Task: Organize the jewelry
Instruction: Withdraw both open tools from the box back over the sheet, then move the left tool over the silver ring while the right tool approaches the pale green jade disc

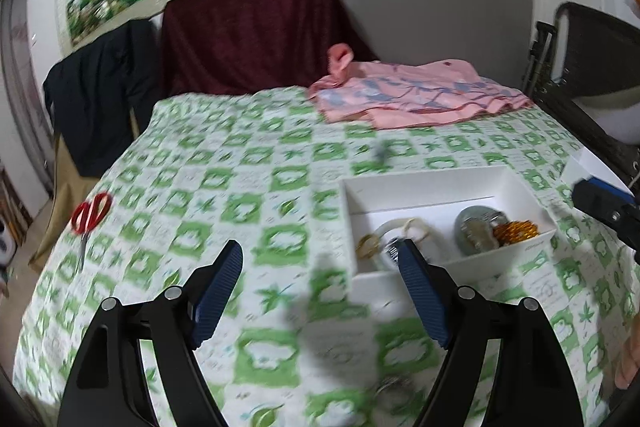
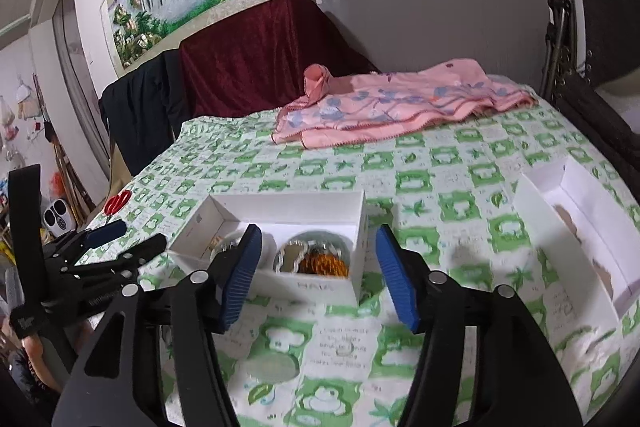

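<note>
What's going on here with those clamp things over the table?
A person is sorting jewelry with a two-finger gripper in each hand. Both the left gripper and the right gripper are open and hold nothing. In front of them a white box sits on the green-checked tablecloth, already holding bangles and an amber bead bracelet. A ring-like piece still lies on the cloth in front of the box. A second, empty white box lies to the right.
</note>
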A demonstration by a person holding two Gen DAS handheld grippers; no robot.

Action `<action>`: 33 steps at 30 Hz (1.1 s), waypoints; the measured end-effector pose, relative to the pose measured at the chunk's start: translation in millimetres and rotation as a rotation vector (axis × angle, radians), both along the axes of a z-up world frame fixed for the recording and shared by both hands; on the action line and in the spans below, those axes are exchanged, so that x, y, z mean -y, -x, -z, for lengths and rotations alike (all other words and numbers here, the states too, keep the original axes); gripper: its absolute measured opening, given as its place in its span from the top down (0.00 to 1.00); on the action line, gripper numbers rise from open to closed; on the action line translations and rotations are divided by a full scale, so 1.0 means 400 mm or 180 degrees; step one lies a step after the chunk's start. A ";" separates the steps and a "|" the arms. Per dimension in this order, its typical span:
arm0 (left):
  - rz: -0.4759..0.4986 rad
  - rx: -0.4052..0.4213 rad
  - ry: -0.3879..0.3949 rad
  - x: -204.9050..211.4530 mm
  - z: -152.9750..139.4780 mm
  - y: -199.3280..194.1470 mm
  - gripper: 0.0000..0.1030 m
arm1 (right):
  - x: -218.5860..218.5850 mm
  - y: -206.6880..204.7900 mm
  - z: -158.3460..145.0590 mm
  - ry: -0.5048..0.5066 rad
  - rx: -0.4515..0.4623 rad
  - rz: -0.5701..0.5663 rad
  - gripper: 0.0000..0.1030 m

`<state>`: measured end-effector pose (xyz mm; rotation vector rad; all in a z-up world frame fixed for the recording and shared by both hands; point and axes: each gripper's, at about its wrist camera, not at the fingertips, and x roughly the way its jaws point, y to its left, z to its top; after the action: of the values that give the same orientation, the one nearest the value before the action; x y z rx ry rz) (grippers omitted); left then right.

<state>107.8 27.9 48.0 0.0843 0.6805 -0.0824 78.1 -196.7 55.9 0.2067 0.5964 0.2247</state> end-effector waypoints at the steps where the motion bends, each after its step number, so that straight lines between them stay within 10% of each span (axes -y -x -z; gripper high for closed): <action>1: -0.0040 -0.0034 0.0039 -0.017 0.004 0.005 0.23 | 0.001 0.008 0.003 -0.0013 -0.0012 0.0000 0.44; 33: 0.0332 -0.0519 -0.0237 0.017 0.107 0.114 0.12 | -0.005 0.063 0.057 -0.0003 -0.0250 0.0004 0.30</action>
<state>62.3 21.2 5.2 0.1861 0.8420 -0.1655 52.8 -194.9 33.2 0.2175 0.6740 0.2164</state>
